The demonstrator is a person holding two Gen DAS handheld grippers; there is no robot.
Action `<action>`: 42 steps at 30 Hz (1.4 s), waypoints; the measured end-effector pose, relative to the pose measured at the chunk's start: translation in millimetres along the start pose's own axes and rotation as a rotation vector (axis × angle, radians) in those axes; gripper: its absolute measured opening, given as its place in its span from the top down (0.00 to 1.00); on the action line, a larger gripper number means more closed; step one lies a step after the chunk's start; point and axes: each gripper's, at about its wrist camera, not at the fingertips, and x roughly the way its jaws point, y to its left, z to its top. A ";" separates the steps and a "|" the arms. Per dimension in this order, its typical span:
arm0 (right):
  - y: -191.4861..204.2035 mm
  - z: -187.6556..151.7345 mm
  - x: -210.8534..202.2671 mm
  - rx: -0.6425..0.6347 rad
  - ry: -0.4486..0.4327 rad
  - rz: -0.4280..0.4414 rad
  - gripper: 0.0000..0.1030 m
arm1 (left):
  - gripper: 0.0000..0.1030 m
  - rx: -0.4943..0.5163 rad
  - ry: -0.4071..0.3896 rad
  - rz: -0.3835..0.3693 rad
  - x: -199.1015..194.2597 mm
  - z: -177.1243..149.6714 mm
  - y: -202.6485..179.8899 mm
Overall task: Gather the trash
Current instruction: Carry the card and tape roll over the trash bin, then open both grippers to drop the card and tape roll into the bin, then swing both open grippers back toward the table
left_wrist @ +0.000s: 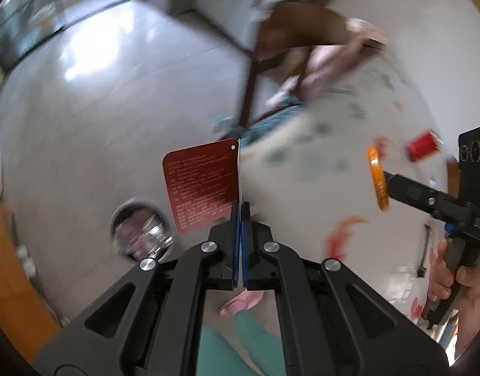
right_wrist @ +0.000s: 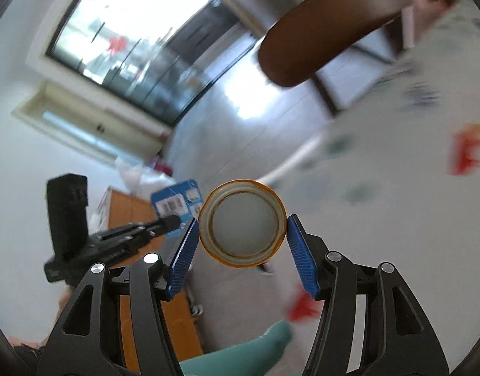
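My left gripper (left_wrist: 240,206) is shut on the edge of a dark red printed card (left_wrist: 200,185), held upright over the floor. Seen from the right wrist view, the same card (right_wrist: 177,202) shows a blue side with barcodes at the left gripper (right_wrist: 172,222). My right gripper (right_wrist: 242,228) is shut on a round orange lid (right_wrist: 242,222), with a blue pad (right_wrist: 186,244) against each side. From the left wrist view the orange lid (left_wrist: 377,181) shows edge-on at the right gripper (left_wrist: 387,183). A small round bin (left_wrist: 142,232) with a metal rim stands on the floor, lower left of the card.
A table under a patterned cloth (left_wrist: 334,156) carries a red object (left_wrist: 423,145) and orange scraps (left_wrist: 343,235). A brown chair (left_wrist: 296,28) stands behind it. A wooden cabinet (right_wrist: 136,216) is at the left. A green trouser leg (left_wrist: 252,332) is below the grippers.
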 end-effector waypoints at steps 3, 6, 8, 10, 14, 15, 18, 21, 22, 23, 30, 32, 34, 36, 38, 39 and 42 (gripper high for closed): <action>35.7 1.7 75.8 -0.008 0.093 0.040 0.43 | 1.00 -0.066 0.041 0.031 12.1 -7.7 57.0; 54.4 -2.1 138.1 0.005 0.173 0.057 0.43 | 1.00 -0.113 0.100 0.065 35.6 -12.9 108.4; 59.9 -7.4 183.5 0.027 0.232 0.060 0.43 | 1.00 -0.137 0.130 0.080 53.9 -17.6 140.2; 59.3 -12.9 218.8 0.040 0.279 0.045 0.43 | 1.00 -0.165 0.154 0.082 75.4 -22.9 167.7; 37.4 -26.2 300.8 0.083 0.385 -0.002 0.43 | 1.00 -0.249 0.220 0.049 127.7 -36.0 209.0; 31.1 -32.0 317.5 0.103 0.406 -0.019 0.43 | 1.00 -0.282 0.241 0.035 146.3 -41.0 219.9; -0.8 -46.2 372.9 0.179 0.465 -0.059 0.43 | 1.00 -0.331 0.289 0.000 194.2 -56.0 244.2; -39.0 -63.2 418.9 0.253 0.511 -0.098 0.43 | 1.00 -0.393 0.354 -0.063 249.9 -74.3 265.3; -49.1 -68.9 429.6 0.269 0.525 -0.112 0.43 | 1.00 -0.427 0.377 -0.099 271.8 -81.3 272.8; -59.7 -74.7 444.4 0.292 0.537 -0.119 0.43 | 1.00 -0.426 0.395 -0.086 281.6 -85.1 276.5; -101.7 -101.7 493.9 0.389 0.621 -0.172 0.27 | 0.52 -0.477 0.452 -0.035 338.8 -100.4 294.7; -101.6 -97.1 491.3 0.394 0.611 -0.180 0.23 | 0.52 -0.488 0.455 -0.024 335.3 -103.4 297.8; -96.0 -89.5 484.7 0.379 0.609 -0.182 0.23 | 0.52 -0.499 0.451 -0.028 326.0 -106.8 297.7; -85.5 -78.1 472.3 0.350 0.589 -0.176 0.23 | 0.52 -0.486 0.430 -0.022 302.9 -102.1 294.7; -71.6 -64.9 458.9 0.318 0.563 -0.165 0.23 | 0.52 -0.477 0.399 -0.016 279.7 -99.3 295.3; -59.5 -55.2 447.8 0.301 0.543 -0.142 0.23 | 0.52 -0.473 0.383 -0.009 264.6 -97.1 294.2; -14.7 -25.7 414.4 0.216 0.491 -0.070 0.23 | 0.52 -0.428 0.315 0.041 202.1 -82.5 287.4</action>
